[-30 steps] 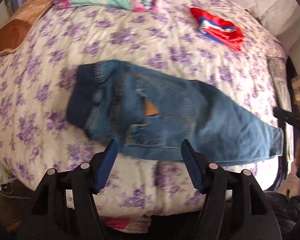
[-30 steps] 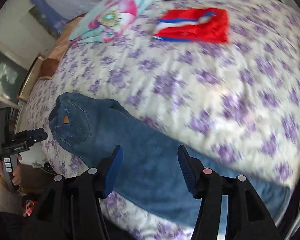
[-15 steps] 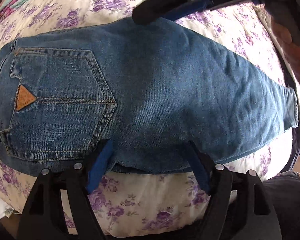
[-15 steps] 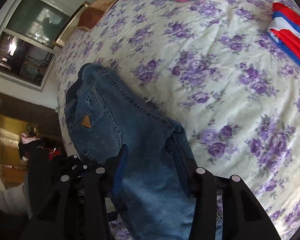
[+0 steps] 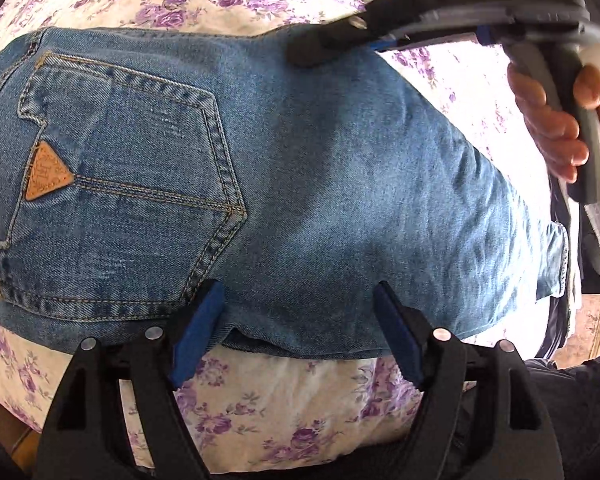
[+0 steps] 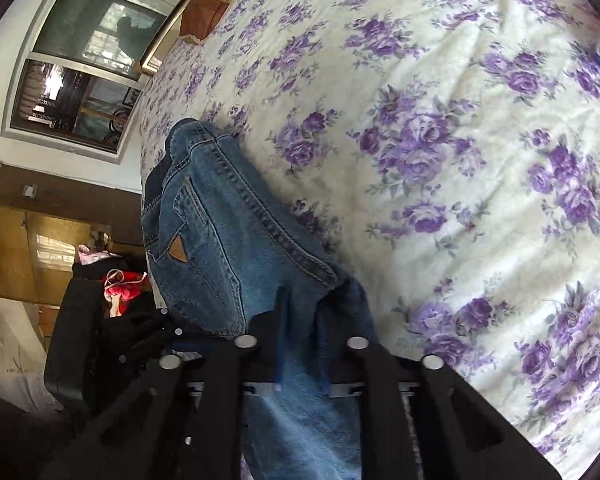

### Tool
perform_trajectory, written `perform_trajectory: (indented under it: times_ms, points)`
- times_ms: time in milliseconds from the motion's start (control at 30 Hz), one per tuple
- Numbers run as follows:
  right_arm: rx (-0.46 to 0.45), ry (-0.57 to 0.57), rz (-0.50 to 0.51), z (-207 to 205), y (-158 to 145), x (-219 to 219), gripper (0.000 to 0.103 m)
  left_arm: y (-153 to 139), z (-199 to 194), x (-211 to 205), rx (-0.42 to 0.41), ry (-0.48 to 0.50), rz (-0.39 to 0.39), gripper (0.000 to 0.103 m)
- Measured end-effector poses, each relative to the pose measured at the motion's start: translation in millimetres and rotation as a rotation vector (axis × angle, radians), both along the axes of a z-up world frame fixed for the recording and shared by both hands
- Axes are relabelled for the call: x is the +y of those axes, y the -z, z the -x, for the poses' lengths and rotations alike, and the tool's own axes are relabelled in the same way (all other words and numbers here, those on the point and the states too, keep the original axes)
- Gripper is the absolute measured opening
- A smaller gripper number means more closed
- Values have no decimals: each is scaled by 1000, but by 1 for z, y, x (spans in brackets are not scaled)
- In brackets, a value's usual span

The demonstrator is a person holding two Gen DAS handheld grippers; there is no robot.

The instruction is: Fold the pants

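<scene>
The jeans [image 5: 300, 184] lie flat across the bed [image 5: 284, 408] near its front edge, back pocket up, legs together and running toward the right edge. The right hand-held gripper [image 6: 300, 320] has just been closing and is now clenched on a bunched ridge of denim along the far side of the jeans; from the left wrist view its tip [image 5: 320, 46] sits on that far edge. The left hand-held gripper [image 5: 298, 320] is released, its jaws having just been opening, and it stands spread over the near hem with no cloth pinched. The risk, as I judge it, is an uneven fold: with only the far side gripped, a lift would drag the jeans askew or pull them toward the front edge. The right pinch may also hold only the top layer, so the layers could separate. If the left jaws close too shallow, the hem could slip out.
</scene>
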State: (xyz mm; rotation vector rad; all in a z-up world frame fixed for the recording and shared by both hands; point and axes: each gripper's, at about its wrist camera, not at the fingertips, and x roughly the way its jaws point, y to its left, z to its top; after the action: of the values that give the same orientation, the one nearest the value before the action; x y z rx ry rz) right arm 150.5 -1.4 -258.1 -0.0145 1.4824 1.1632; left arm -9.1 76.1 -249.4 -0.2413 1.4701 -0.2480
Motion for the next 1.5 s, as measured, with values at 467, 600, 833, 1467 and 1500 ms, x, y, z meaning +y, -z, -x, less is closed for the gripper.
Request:
perform_trajectory:
  times_ms: [467, 600, 833, 1467, 1500]
  points:
    - [-217, 115, 216, 1, 12, 18, 5, 7, 4, -20, -15, 45, -30, 94]
    - [-162, 166, 196, -6, -3, 2, 11, 1, 2, -28, 9, 82, -71, 84]
    - [-349, 405, 162, 15, -87, -103, 14, -53, -33, -4, -96, 38, 74, 62]
    - [-206, 583, 345, 194, 15, -170, 9, -5, -114, -34, -22, 118, 96, 19]
    - [-220, 594, 340, 198, 20, -169, 9, -9, -114, -32, -26, 125, 83, 19]
